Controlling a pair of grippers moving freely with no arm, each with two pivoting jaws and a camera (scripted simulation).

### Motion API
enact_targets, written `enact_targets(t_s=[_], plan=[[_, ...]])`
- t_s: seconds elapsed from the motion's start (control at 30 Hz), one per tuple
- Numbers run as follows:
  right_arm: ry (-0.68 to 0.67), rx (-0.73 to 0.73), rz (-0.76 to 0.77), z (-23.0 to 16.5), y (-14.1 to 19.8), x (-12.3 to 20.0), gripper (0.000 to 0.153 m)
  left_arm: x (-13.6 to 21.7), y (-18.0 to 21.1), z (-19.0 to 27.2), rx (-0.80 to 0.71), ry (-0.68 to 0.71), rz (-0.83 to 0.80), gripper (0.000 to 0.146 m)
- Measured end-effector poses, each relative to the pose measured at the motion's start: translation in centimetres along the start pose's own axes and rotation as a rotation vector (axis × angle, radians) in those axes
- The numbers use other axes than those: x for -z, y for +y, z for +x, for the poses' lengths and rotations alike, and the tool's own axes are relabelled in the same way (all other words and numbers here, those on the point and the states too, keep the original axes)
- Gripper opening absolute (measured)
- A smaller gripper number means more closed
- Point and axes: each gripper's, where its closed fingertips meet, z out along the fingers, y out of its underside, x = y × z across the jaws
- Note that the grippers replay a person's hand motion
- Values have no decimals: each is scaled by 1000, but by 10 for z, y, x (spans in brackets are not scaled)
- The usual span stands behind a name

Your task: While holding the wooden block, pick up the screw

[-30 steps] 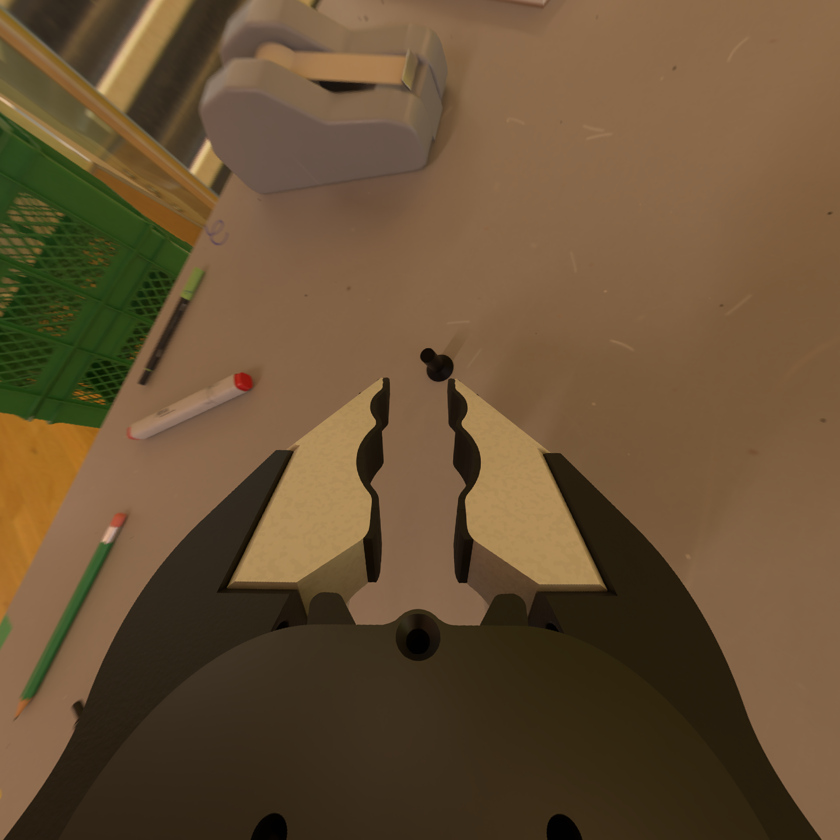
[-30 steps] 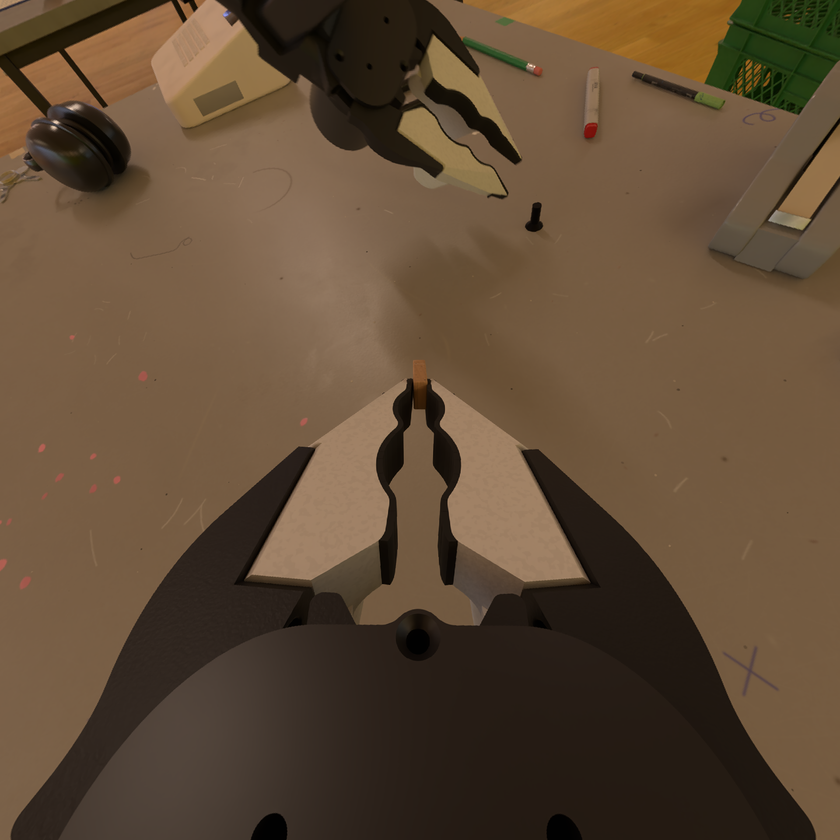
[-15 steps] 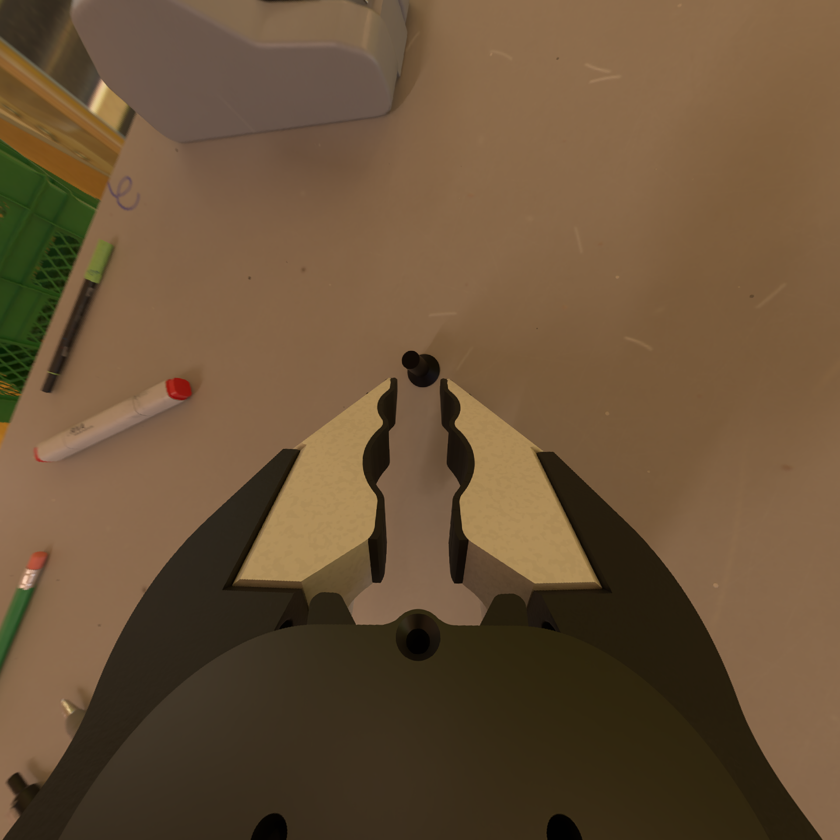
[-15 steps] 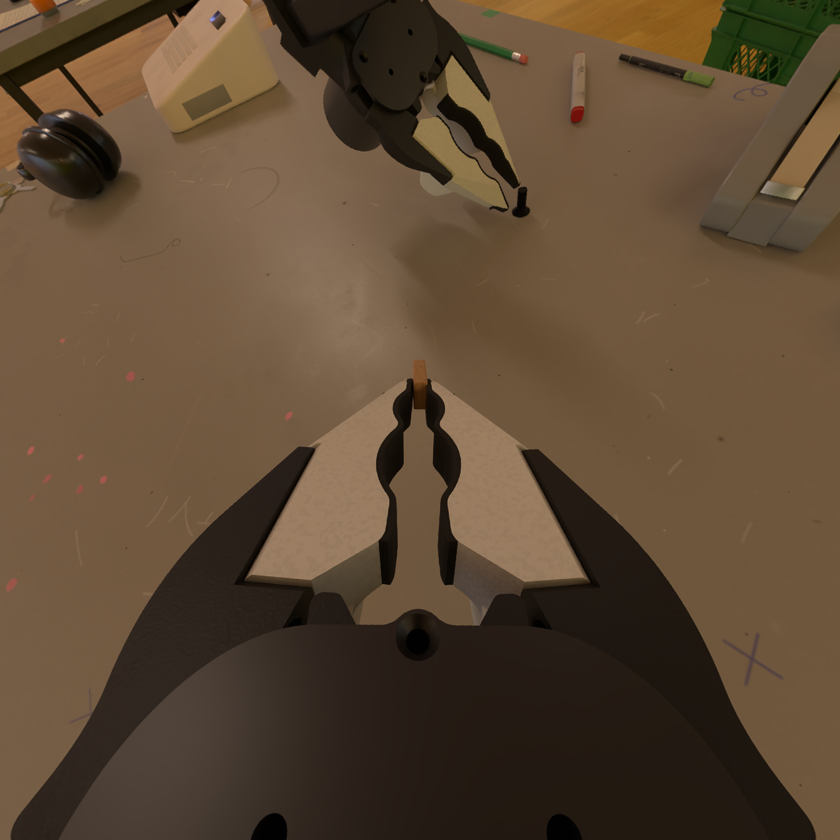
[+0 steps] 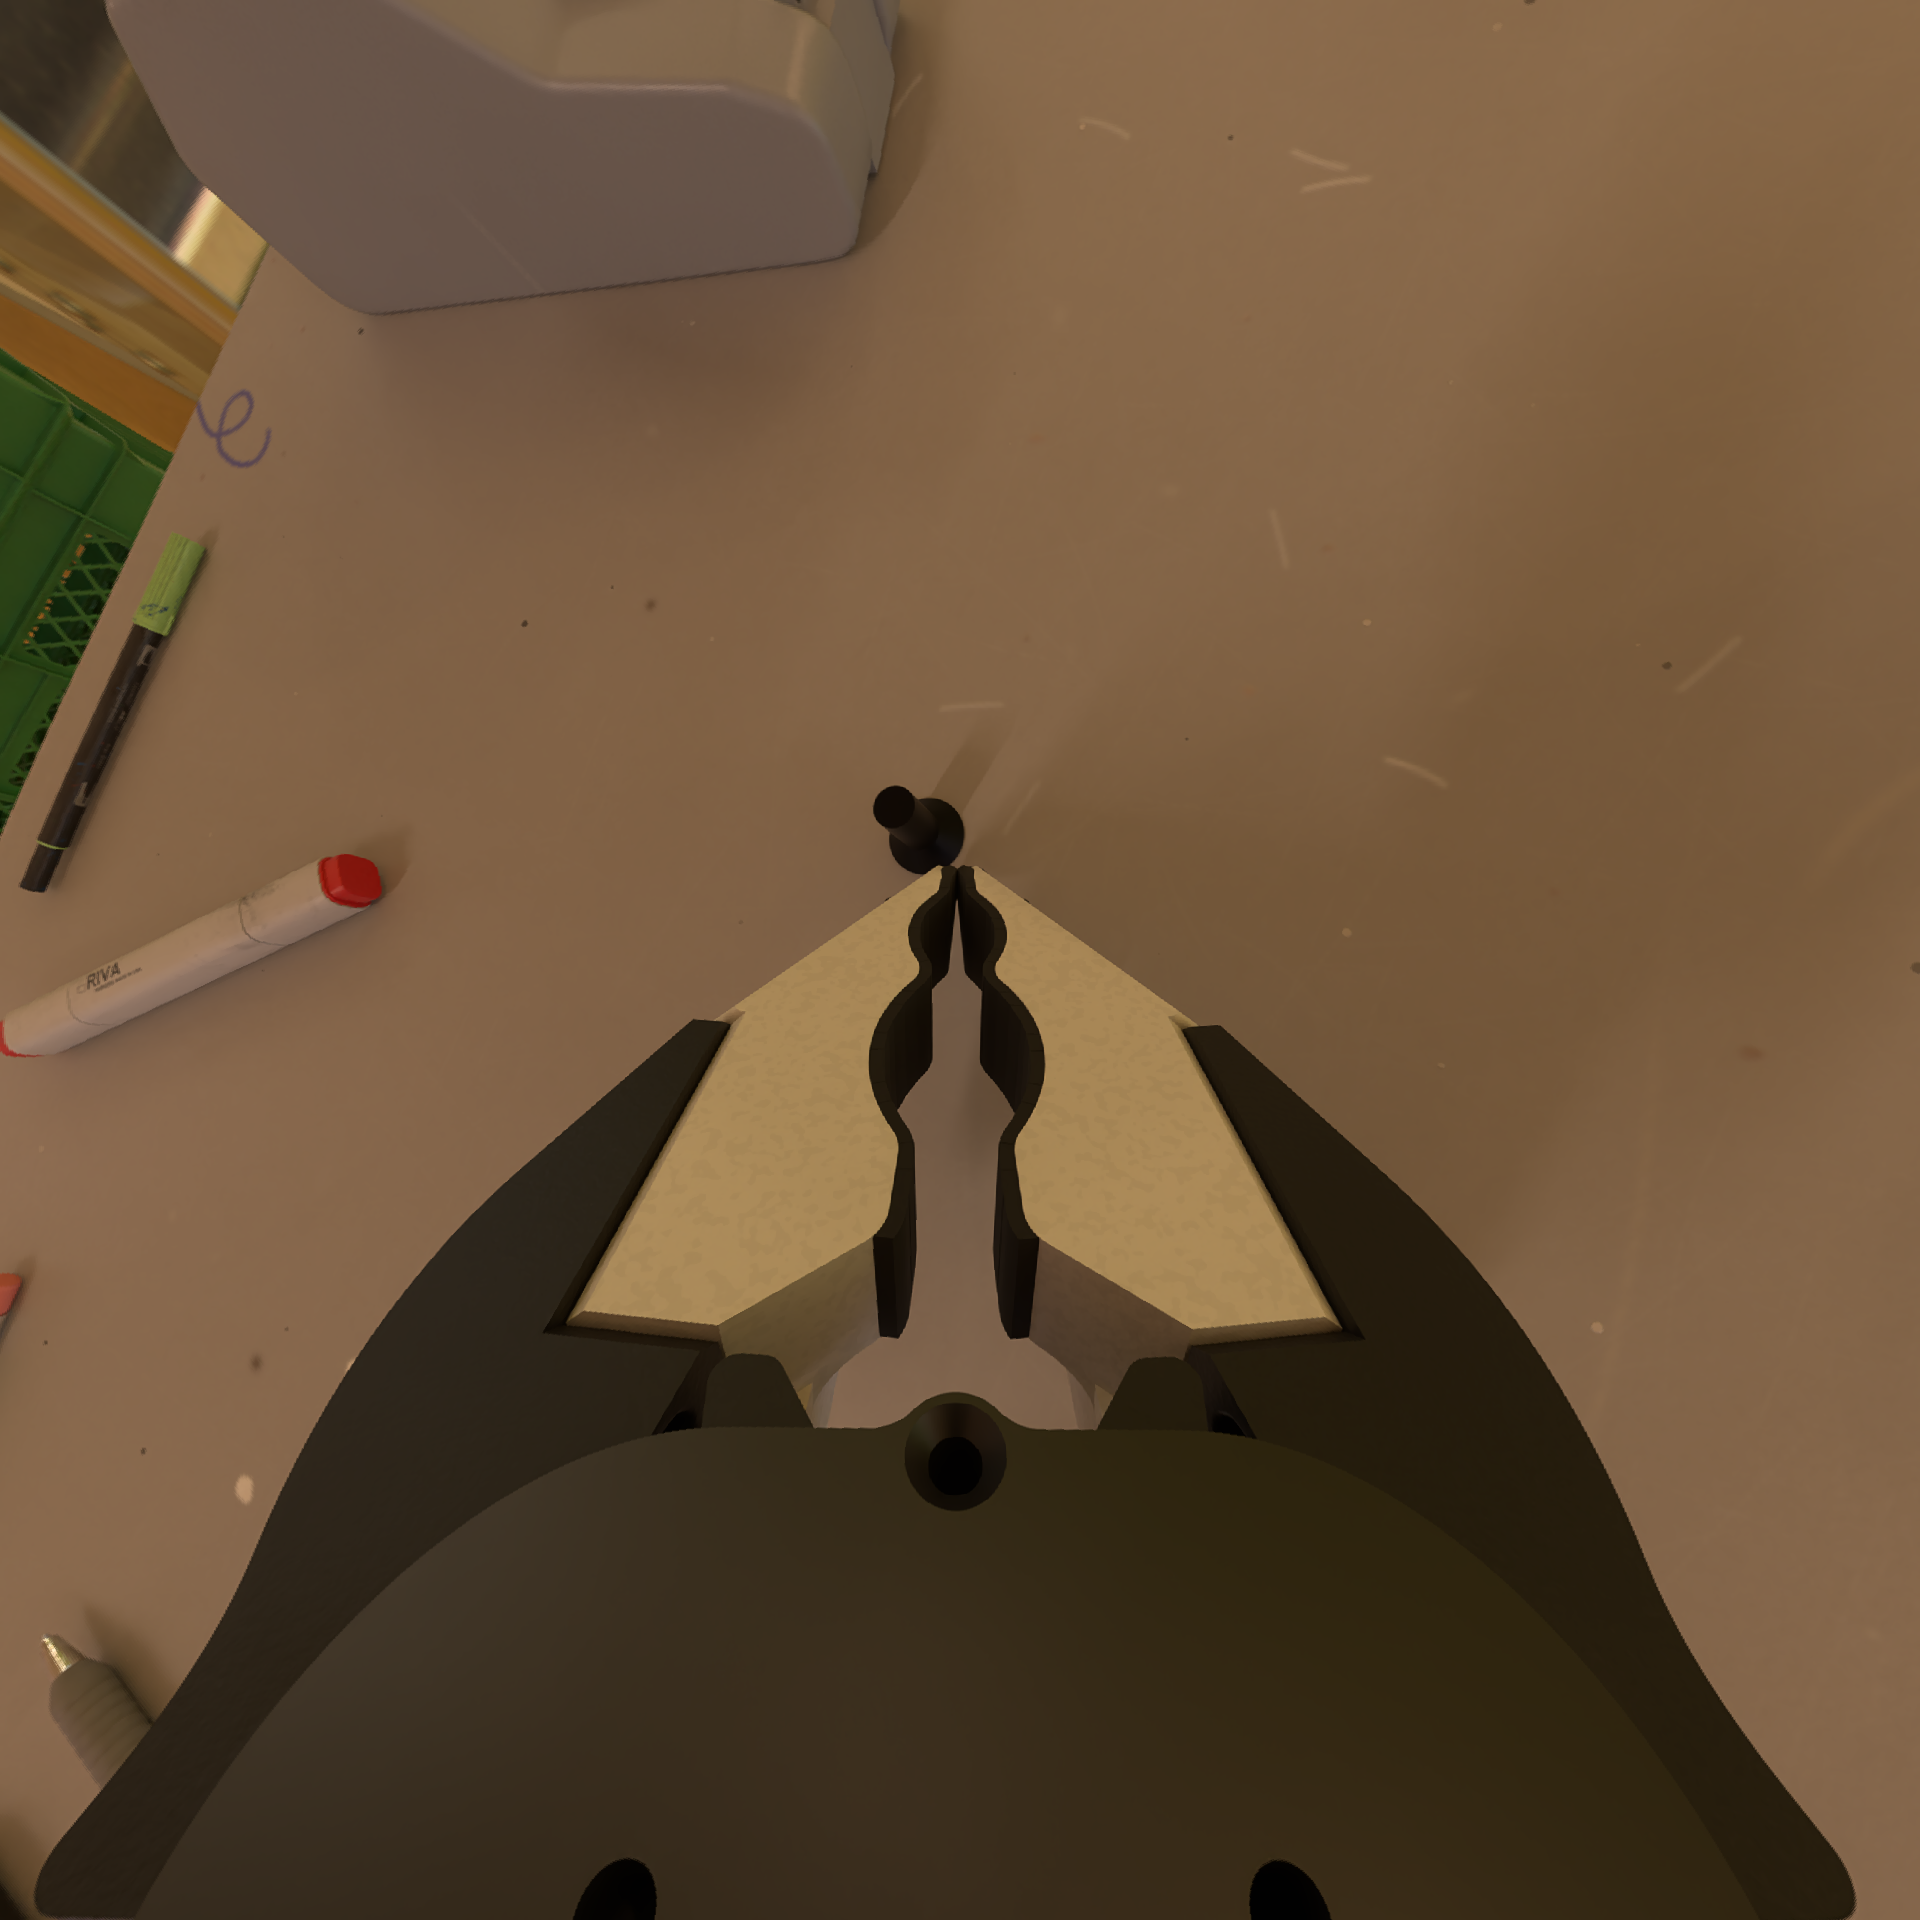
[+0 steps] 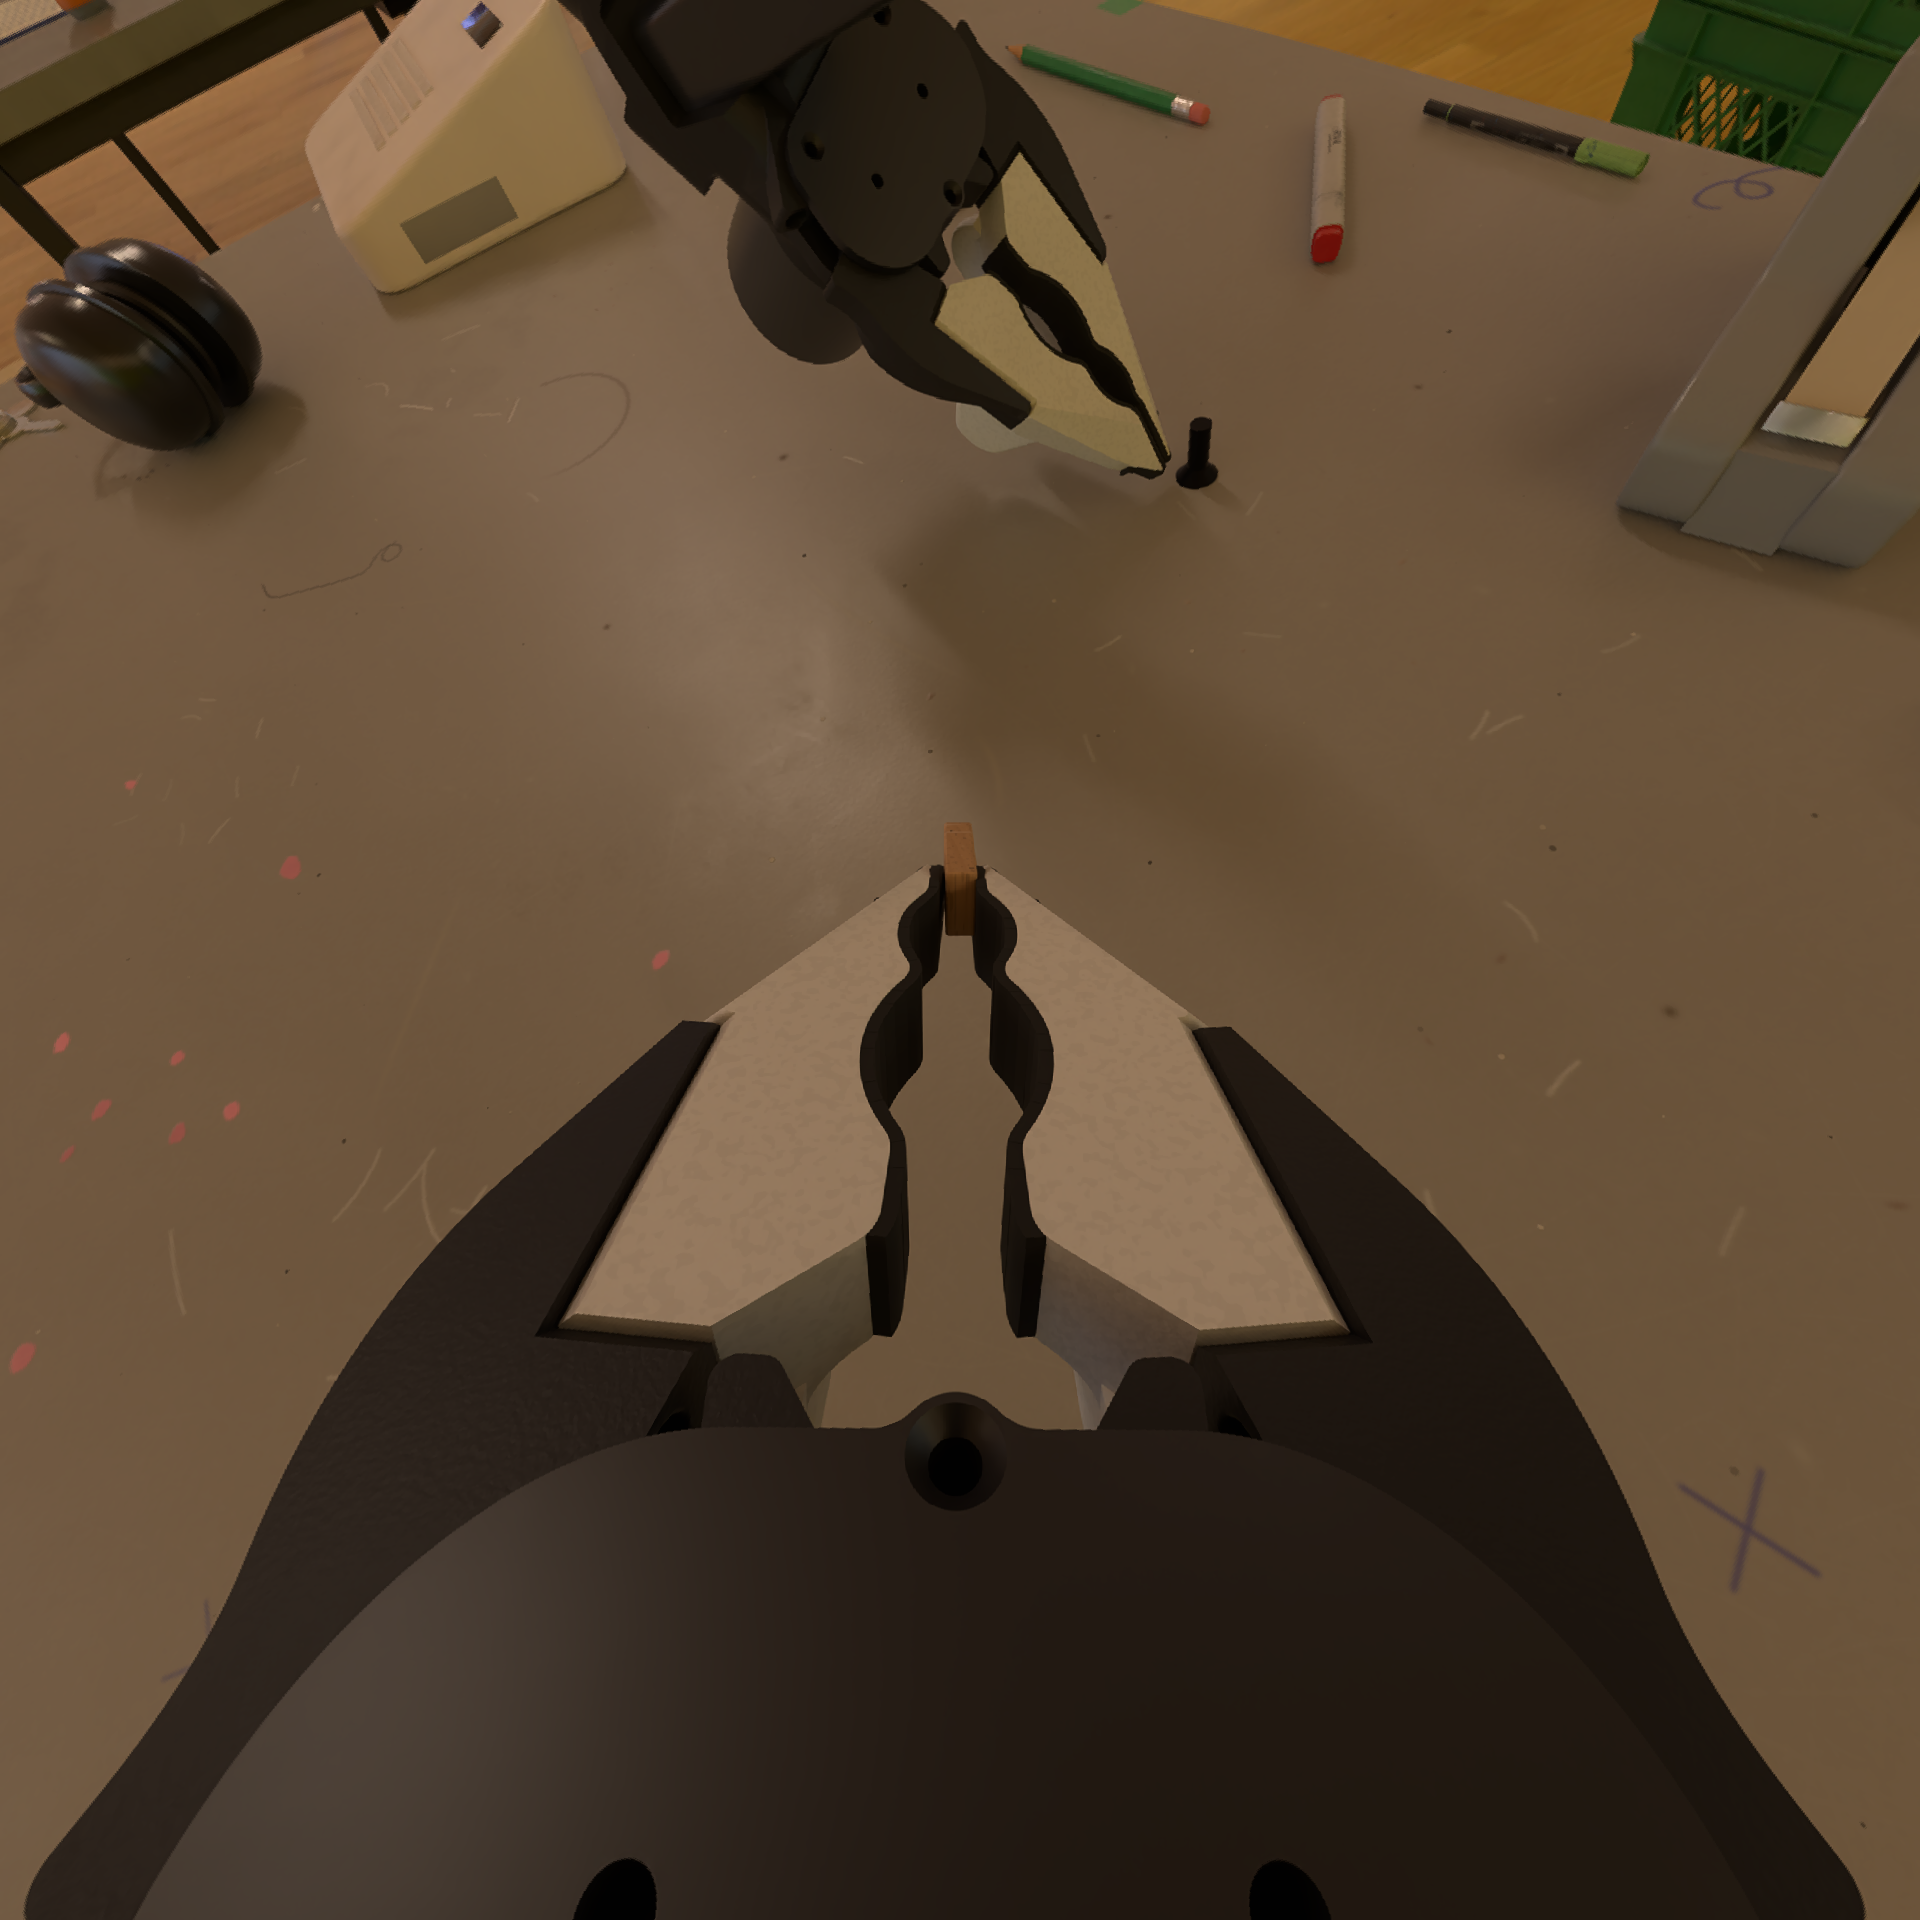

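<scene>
A small black screw [image 5: 916, 831] stands head down on the brown table, just past the tips of my left gripper [image 5: 956, 878]. The left jaws are shut with nothing between them; the tips touch or nearly touch the screw's head. The right wrist view shows the same: the left gripper [image 6: 1151, 457] is tilted down to the table, with the screw [image 6: 1197, 454] upright beside its tips. My right gripper [image 6: 958, 883] is shut on a small wooden block [image 6: 958, 862] and holds it at its tips above the table.
A grey tape dispenser [image 5: 520, 135] stands beyond the screw. A red-capped marker [image 5: 197, 956], a green-capped pen [image 5: 114, 707] and a green crate [image 5: 52, 582] are to the left. A beige device [image 6: 468, 156], a black round object [image 6: 135, 343] and a green pencil [image 6: 1112, 83] are farther off.
My left gripper moved down toward the screw and its jaws closed from open to shut. The screw stayed on the table outside the tips. The right gripper still holds the block.
</scene>
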Motion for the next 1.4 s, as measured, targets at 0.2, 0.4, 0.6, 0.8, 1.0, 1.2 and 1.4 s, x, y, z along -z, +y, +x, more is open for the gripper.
enact_targets(t_s=[0.2, 0.4, 0.6, 0.8, 1.0, 1.2, 1.4], plan=[[1, 1, 0, -1, -1, -1, 4, 5, 0, 6, -16, 15, 4, 0], [1, 4, 2, -1, -1, -1, 4, 16, -7, 0, 2, 4, 53, 9], [3, 7, 10, 1, 0, 0, 4, 20, -6, -5, -30, -8, 44, 18], [1, 7, 25, 7, 2, 0, 4, 22, -6, -9, -23, -6, 49, 24], [-20, 14, 46, 8, -4, -9, 4, 29, -5, -12, -15, 2, 67, 29], [-52, 45, 65, 9, -23, -34, 4, 34, -1, -18, -8, 21, 82, 30], [-81, 44, 84, 10, -36, -56, 4, 37, 1, -21, 0, 37, 101, 31]])
